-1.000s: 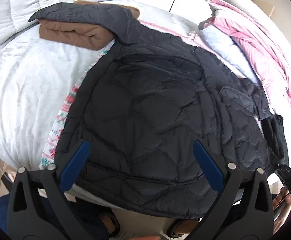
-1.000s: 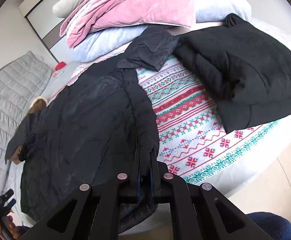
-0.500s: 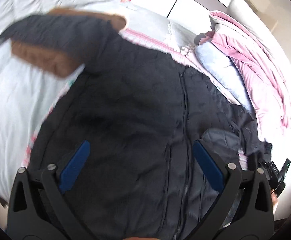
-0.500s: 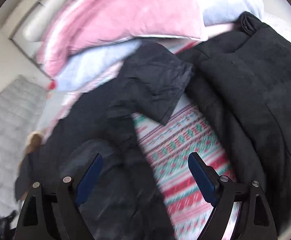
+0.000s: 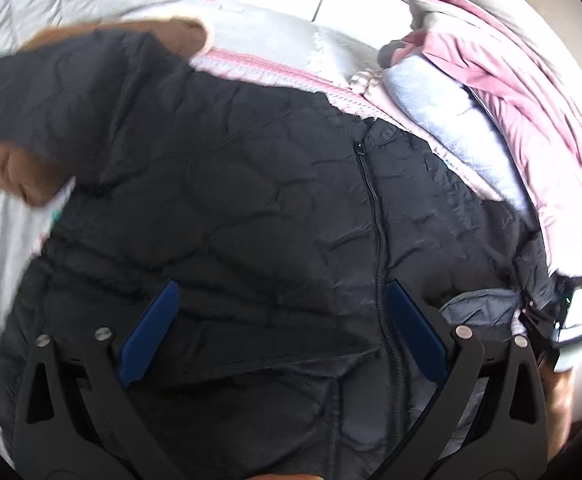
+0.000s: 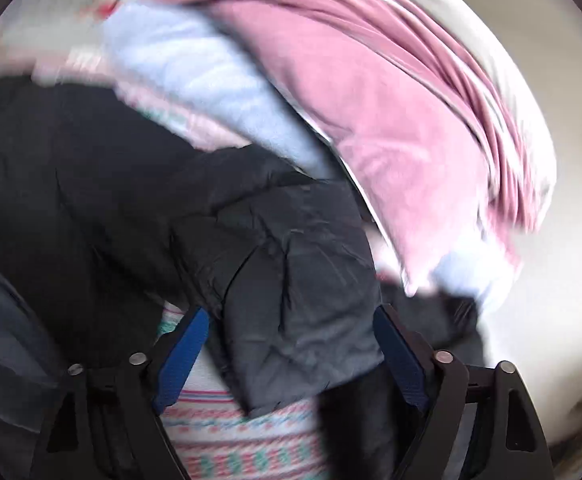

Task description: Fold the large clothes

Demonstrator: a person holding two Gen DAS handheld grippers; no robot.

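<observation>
Black jacket (image 5: 251, 208) lies spread, apparently touching neither wide-spread, empty left gripper (image 5: 279, 328) nor right gripper (image 6: 291, 356).

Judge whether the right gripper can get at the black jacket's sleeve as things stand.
Probably yes. The right gripper is open, and the sleeve of the black jacket lies right ahead between its fingers, uncovered, on the patterned blanket.

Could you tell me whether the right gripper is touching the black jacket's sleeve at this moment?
Cannot tell. In the right wrist view the right gripper is open with the black jacket's sleeve between its fingers, but blur hides whether either pad meets the fabric.
</observation>
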